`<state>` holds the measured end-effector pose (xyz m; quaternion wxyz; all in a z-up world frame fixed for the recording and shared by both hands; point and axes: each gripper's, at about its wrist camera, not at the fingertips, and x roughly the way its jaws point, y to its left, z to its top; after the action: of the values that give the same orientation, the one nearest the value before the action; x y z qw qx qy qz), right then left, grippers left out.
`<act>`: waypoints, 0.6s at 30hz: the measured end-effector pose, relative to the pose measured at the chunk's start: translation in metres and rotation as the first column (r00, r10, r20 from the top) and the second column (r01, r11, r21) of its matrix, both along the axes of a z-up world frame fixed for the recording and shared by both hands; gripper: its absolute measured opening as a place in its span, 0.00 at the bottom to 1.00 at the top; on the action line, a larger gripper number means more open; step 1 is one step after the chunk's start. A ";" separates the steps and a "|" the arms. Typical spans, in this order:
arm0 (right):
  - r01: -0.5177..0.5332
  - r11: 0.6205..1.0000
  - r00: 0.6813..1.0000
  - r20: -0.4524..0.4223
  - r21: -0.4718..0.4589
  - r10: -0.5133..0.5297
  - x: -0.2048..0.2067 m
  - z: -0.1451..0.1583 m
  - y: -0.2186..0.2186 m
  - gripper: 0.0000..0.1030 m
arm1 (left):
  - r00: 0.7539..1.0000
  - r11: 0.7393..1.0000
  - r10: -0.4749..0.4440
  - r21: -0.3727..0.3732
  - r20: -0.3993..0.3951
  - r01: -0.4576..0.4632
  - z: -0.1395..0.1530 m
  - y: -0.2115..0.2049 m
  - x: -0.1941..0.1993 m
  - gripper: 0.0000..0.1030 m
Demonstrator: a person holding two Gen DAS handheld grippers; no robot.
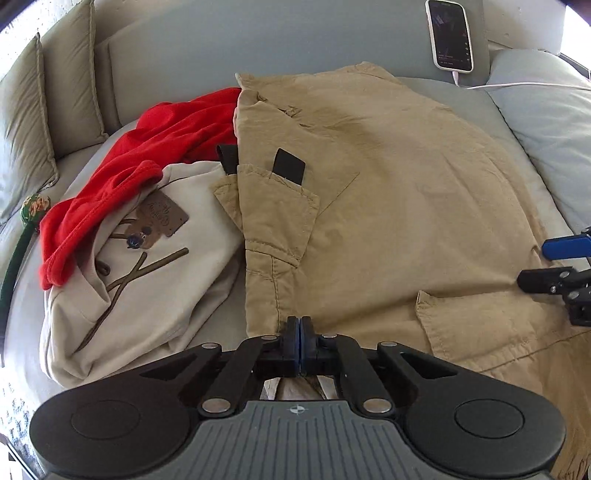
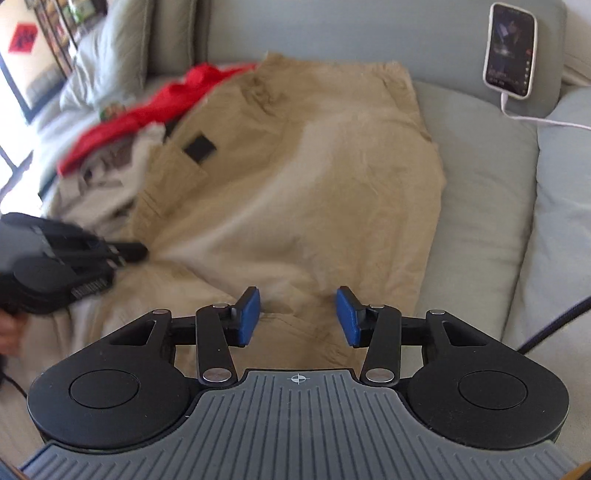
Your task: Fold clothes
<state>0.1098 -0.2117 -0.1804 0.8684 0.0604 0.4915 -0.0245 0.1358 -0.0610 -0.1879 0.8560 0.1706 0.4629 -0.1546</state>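
Jaws, left wrist view: the left gripper (image 1: 300, 334) is showing its blue pads pressed flat together, tips lying at the near hem of the tan cargo shorts (image 1: 369, 184); whether any cloth is caught between them cannot be told. The shorts are lying spread across the grey sofa cushion (image 1: 480, 99), stretching away from the jaws, a dark patch (image 1: 290, 166) poking from one pocket. To the left of the shorts a cream hooded top (image 1: 147, 266) is lying crumpled, and a red garment (image 1: 155, 147) is draping over it and touching the shorts' left edge. A phone (image 1: 450, 35) is leaning against the sofa back with a white cable (image 1: 517, 85) trailing right. The right gripper (image 1: 554, 266) is entering at the right edge, over the shorts' right side.

Jaws, right wrist view: the right gripper (image 2: 298, 317) is standing partly open — pads well apart, nothing pinched between them. The tan cargo shorts (image 2: 314, 184) are lying directly under and ahead of the jaws, the near hem showing in the gap. The left gripper (image 2: 136, 251) is reaching in from the left, its tips down on the shorts' left part — blurred. The red garment (image 2: 166, 99) and cream hooded top (image 2: 110, 173) are lying beyond, far left. The phone (image 2: 509, 50) is propped at upper right.
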 end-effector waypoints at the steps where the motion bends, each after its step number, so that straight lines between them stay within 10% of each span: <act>1: 0.016 0.999 1.000 -0.007 -0.031 -0.016 -0.006 -0.002 -0.005 0.48 | 1.000 1.000 -0.002 -0.002 -0.003 0.002 0.001 0.003 -0.001 0.03; 11: 0.177 0.982 0.980 0.078 0.062 -0.182 -0.096 0.065 -0.031 0.49 | 0.992 0.963 -0.115 -0.240 0.044 0.122 0.052 0.004 -0.067 0.04; 18: 0.150 0.974 0.983 0.076 0.171 -0.165 -0.070 0.049 0.026 0.48 | 0.993 0.990 -0.112 -0.091 -0.045 0.107 0.013 -0.020 -0.083 0.06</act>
<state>0.0394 -0.1857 -0.1316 0.8771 0.1717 0.4458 -0.0497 0.0525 -0.0807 -0.1747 0.8410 0.1539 0.4670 -0.2258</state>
